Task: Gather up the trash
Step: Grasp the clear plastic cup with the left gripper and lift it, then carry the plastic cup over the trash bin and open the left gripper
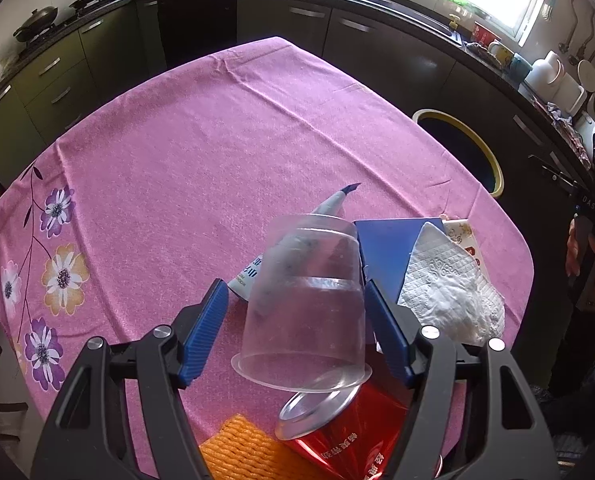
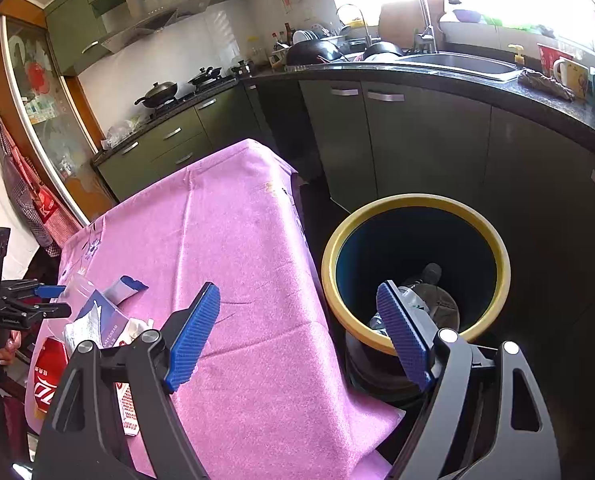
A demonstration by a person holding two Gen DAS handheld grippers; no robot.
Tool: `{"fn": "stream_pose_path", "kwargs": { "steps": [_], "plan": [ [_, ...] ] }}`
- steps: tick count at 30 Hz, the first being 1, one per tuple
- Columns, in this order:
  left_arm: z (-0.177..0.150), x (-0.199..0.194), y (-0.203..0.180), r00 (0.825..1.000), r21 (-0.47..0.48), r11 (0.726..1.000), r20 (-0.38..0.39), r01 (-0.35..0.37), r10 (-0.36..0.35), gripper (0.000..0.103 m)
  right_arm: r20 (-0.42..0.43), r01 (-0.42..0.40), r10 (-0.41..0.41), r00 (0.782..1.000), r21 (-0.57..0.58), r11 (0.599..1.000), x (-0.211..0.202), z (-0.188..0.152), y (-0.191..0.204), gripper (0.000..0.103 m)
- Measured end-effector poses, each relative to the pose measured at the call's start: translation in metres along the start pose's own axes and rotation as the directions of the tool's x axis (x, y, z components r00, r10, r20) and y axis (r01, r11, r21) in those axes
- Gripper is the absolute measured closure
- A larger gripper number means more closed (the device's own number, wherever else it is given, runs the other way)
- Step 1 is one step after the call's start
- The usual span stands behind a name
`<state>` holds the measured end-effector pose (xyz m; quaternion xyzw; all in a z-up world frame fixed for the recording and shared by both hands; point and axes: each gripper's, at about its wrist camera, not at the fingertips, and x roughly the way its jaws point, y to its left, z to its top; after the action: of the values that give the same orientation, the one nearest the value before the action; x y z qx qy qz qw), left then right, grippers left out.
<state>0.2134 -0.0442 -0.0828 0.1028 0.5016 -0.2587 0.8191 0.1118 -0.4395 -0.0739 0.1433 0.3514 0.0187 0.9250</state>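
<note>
My left gripper [image 1: 293, 292] is open around an upturned clear plastic cup [image 1: 305, 304] on the pink tablecloth [image 1: 201, 140]; the pads stand beside its walls without clearly touching. Around the cup lie a white squeezed tube [image 1: 329, 208], a blue carton [image 1: 389, 248], a crumpled white tissue [image 1: 445, 292], a red can [image 1: 353, 436] and an orange foam net [image 1: 241, 448]. My right gripper [image 2: 297, 304] is open and empty, over the table edge beside the yellow-rimmed bin [image 2: 413, 204], which holds a plastic bottle [image 2: 421, 292]. The trash pile [image 2: 97, 320] and left gripper [image 2: 45, 300] show at left.
The bin [image 1: 493, 160] stands on the floor off the table's right side. Dark kitchen cabinets [image 2: 417, 140] and a counter with a sink, pans and mugs run behind. A printed paper [image 2: 127, 408] lies near the table's near edge.
</note>
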Motion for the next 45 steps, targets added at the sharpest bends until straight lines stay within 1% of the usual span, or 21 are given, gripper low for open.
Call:
{"fn": "stream_pose_path", "kwargs": {
  "steps": [1, 2, 11, 17, 21, 24, 28, 32, 37, 41, 45],
  "plan": [
    [0.001, 0.002, -0.001, 1.000, 0.005, 1.000, -0.009, -0.005, 0.005, 0.041, -0.002, -0.003, 0.003, 1.000, 0.001, 1.000, 0.001, 0.001, 0.000, 0.023],
    [0.001, 0.005, -0.001, 1.000, 0.011, 1.000, -0.019, -0.015, 0.015, 0.043, -0.005, -0.004, 0.004, 1.000, 0.001, 1.000, 0.002, 0.001, 0.000, 0.023],
    [0.006, 0.011, -0.006, 0.998, 0.035, 0.998, -0.040, -0.045, 0.046, 0.042, -0.026, -0.024, 0.024, 0.999, 0.000, 1.000, 0.009, -0.001, 0.000, 0.023],
    [0.006, 0.025, -0.005, 0.994, 0.041, 0.997, -0.080, -0.066, 0.069, 0.041, -0.041, -0.038, 0.038, 0.998, 0.001, 0.999, 0.013, -0.003, 0.001, 0.023],
    [0.007, 0.025, 0.000, 0.995, 0.027, 0.998, -0.079, -0.060, 0.062, 0.042, -0.047, -0.044, 0.044, 0.998, 0.001, 0.999, 0.014, -0.004, 0.001, 0.023],
    [0.007, 0.025, 0.003, 0.995, 0.024, 0.997, -0.069, -0.068, 0.069, 0.042, -0.051, -0.047, 0.047, 0.998, 0.000, 0.999, 0.015, -0.002, 0.002, 0.023],
    [0.007, 0.019, 0.006, 0.995, 0.013, 0.996, -0.036, -0.093, 0.094, 0.044, -0.058, -0.059, 0.059, 0.997, 0.002, 0.998, 0.017, -0.004, 0.003, 0.023],
    [0.008, 0.006, 0.008, 0.992, 0.004, 0.992, -0.003, -0.129, 0.129, 0.044, -0.055, -0.059, 0.059, 0.997, 0.001, 0.998, 0.016, -0.003, 0.004, 0.023],
    [0.010, -0.011, 0.012, 0.988, -0.010, 0.989, 0.026, -0.150, 0.150, 0.044, -0.053, -0.061, 0.061, 0.997, 0.001, 0.998, 0.015, -0.002, 0.004, 0.023],
    [0.011, -0.020, 0.012, 0.987, -0.018, 0.987, 0.042, -0.157, 0.158, 0.045, -0.055, -0.066, 0.066, 0.996, 0.000, 0.998, 0.016, -0.002, 0.004, 0.023],
    [0.019, -0.031, 0.001, 0.987, -0.004, 0.989, 0.067, -0.149, 0.149, 0.044, -0.044, -0.073, 0.073, 0.996, 0.004, 0.997, 0.010, 0.000, 0.003, 0.023]
  ]
}}
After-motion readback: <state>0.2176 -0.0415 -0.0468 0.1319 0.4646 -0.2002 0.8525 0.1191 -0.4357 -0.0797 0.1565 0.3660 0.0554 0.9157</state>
